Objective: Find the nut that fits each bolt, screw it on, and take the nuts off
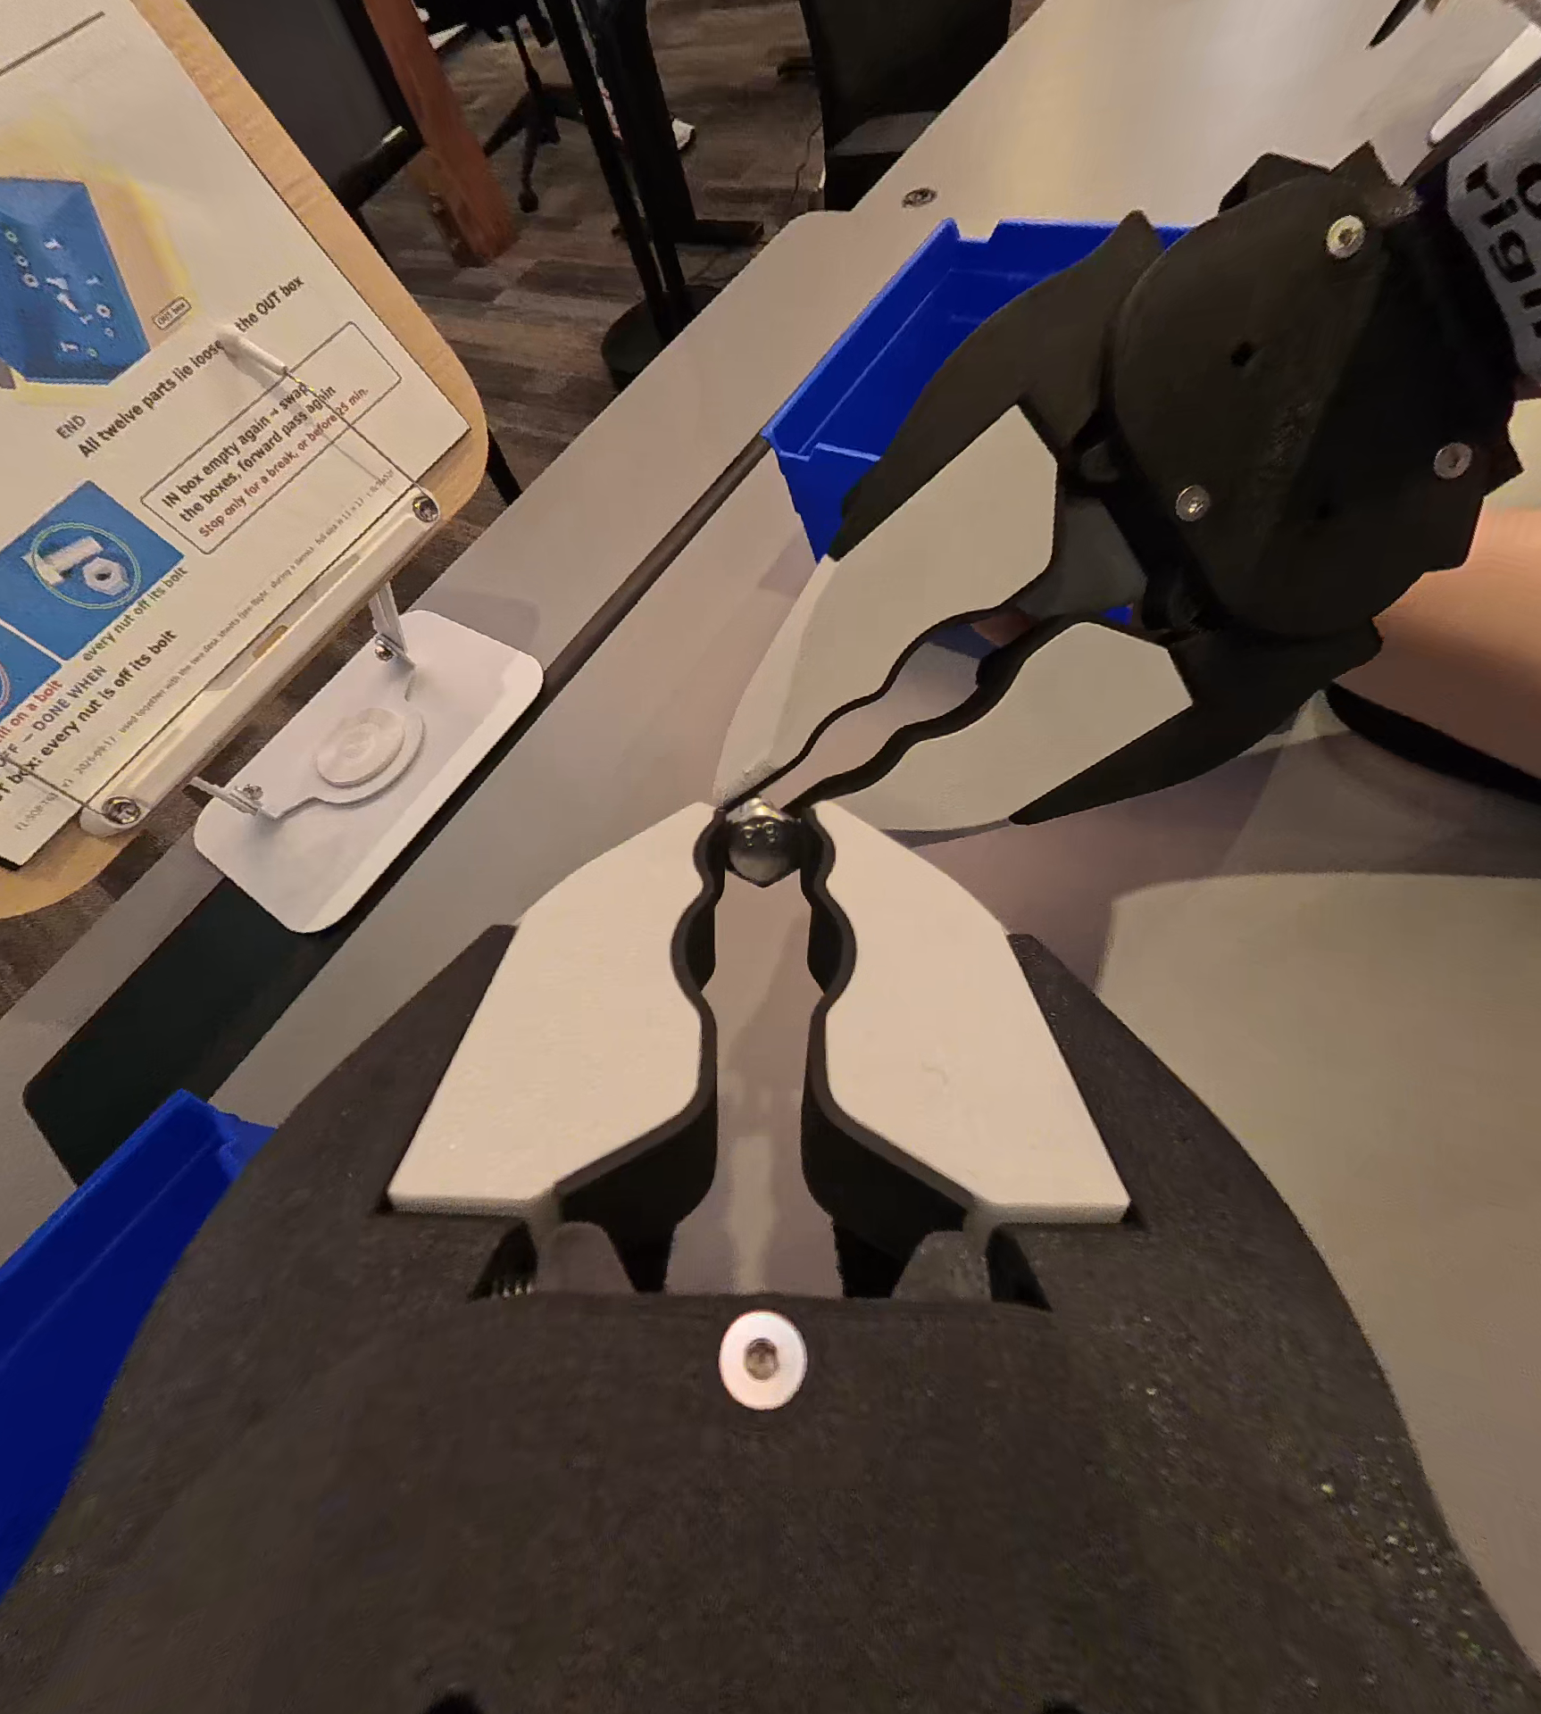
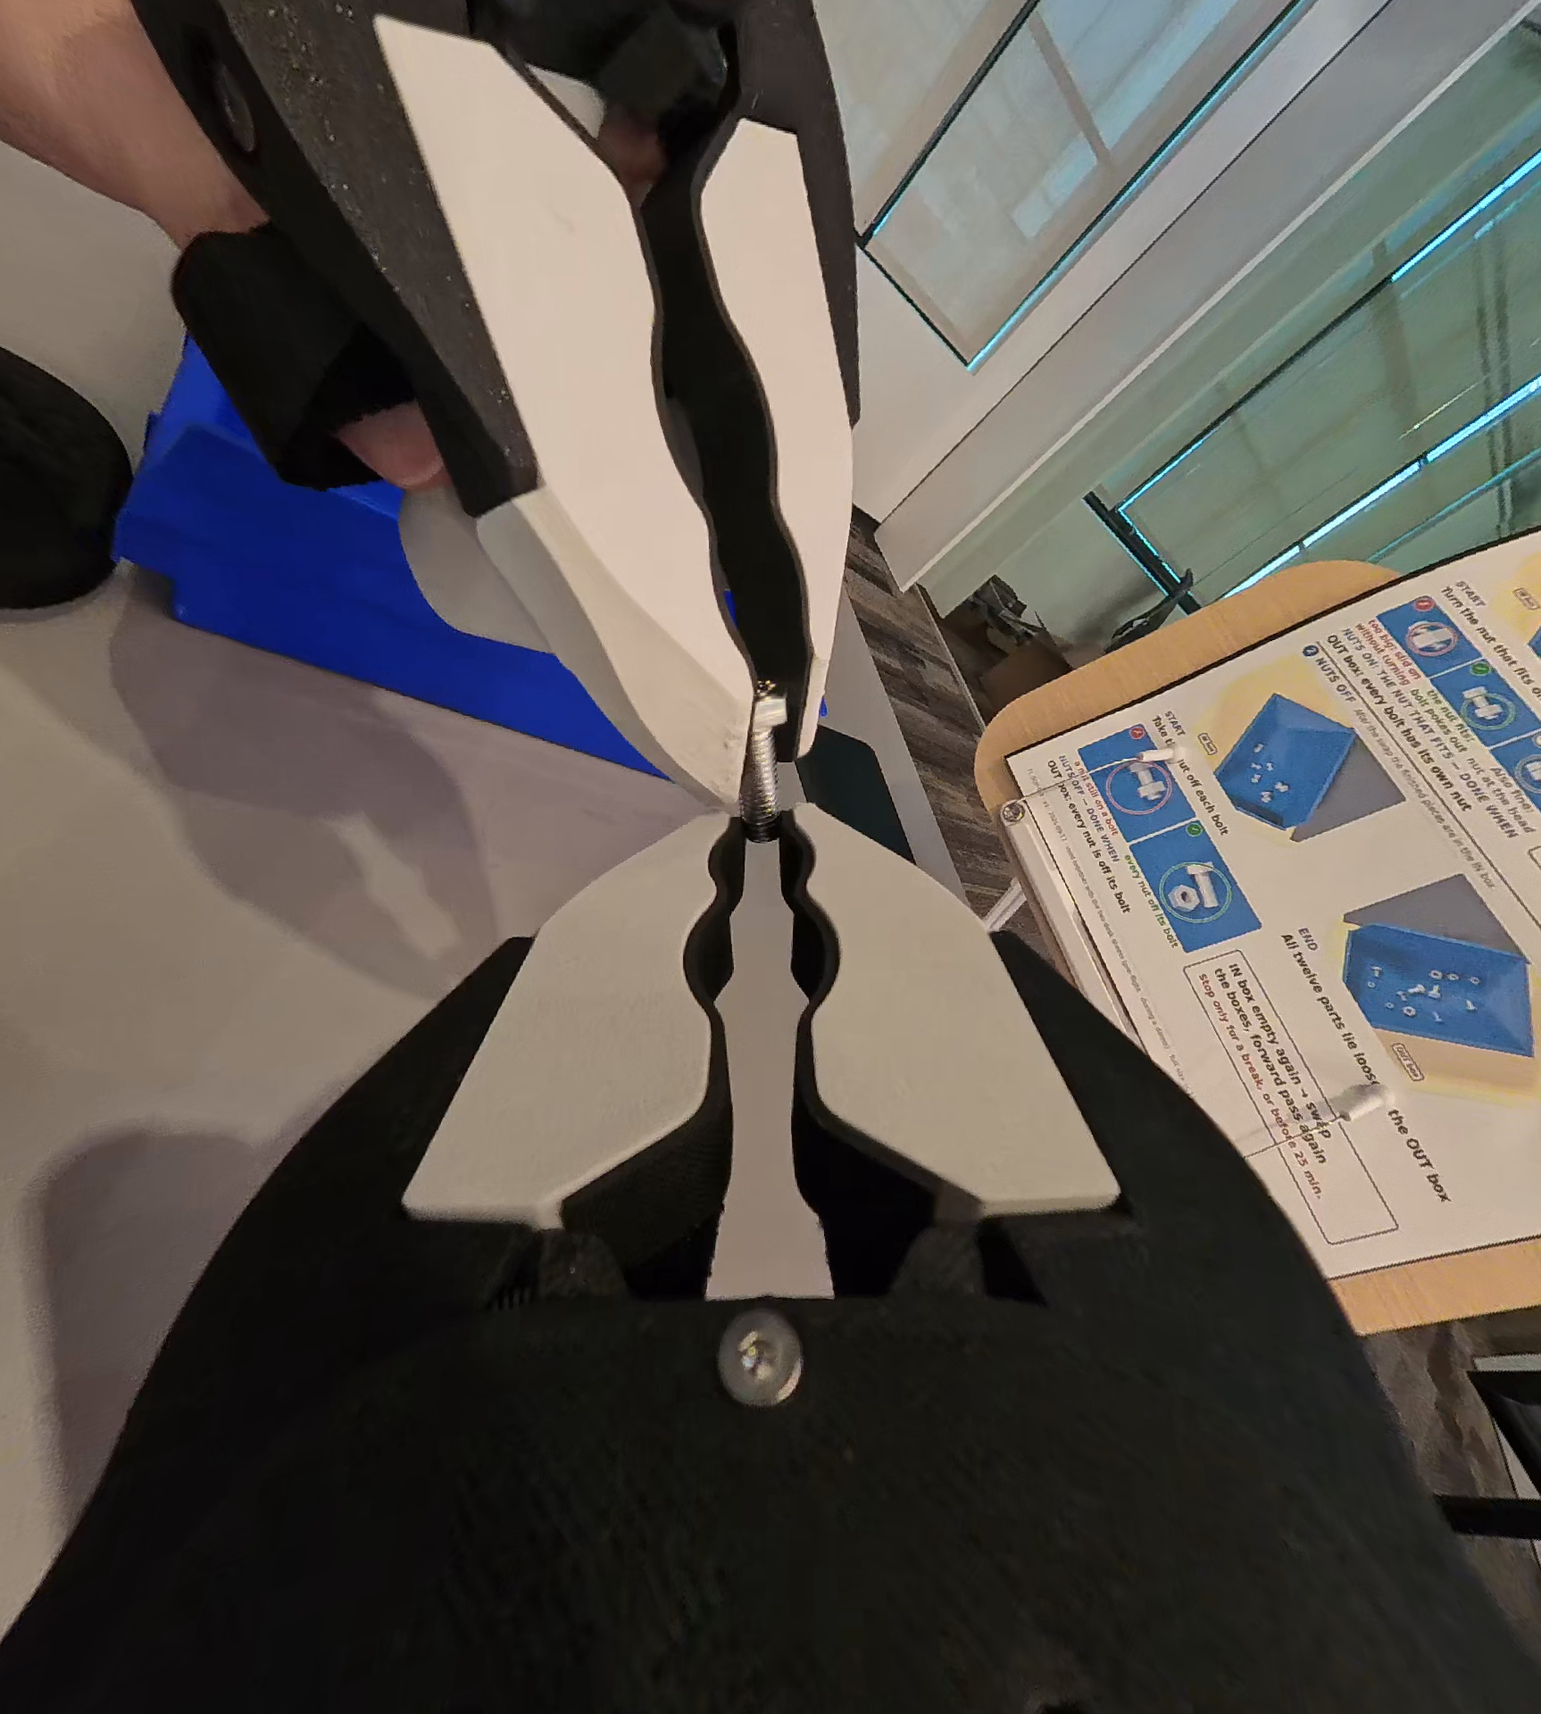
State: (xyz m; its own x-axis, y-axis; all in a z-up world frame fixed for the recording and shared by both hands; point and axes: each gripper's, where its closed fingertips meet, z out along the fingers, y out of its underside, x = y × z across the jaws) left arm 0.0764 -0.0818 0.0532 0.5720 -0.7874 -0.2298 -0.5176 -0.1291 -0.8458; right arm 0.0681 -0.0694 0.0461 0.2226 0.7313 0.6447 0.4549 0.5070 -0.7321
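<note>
A silver bolt is held between both grippers above the grey table (image 1: 1305, 1067). In the left wrist view, my left gripper (image 1: 759, 825) is shut on the bolt's hex head (image 1: 757, 849). My right gripper (image 1: 748, 793) comes in from the upper right and meets it tip to tip. In the right wrist view, my right gripper (image 2: 759, 832) is shut on the end of the threaded shaft (image 2: 759, 779). The left gripper (image 2: 771, 742) reaches down from above and holds the head (image 2: 771, 714). Whether a nut sits inside the right fingertips is hidden.
One blue bin (image 1: 887, 371) stands at the table's far side behind the right gripper, and it also shows in the right wrist view (image 2: 303, 556). Another blue bin (image 1: 53, 1298) is at my near left. An instruction sheet on a stand (image 1: 145, 417) stands left of the table edge. The grippers are tip to tip, or close to it.
</note>
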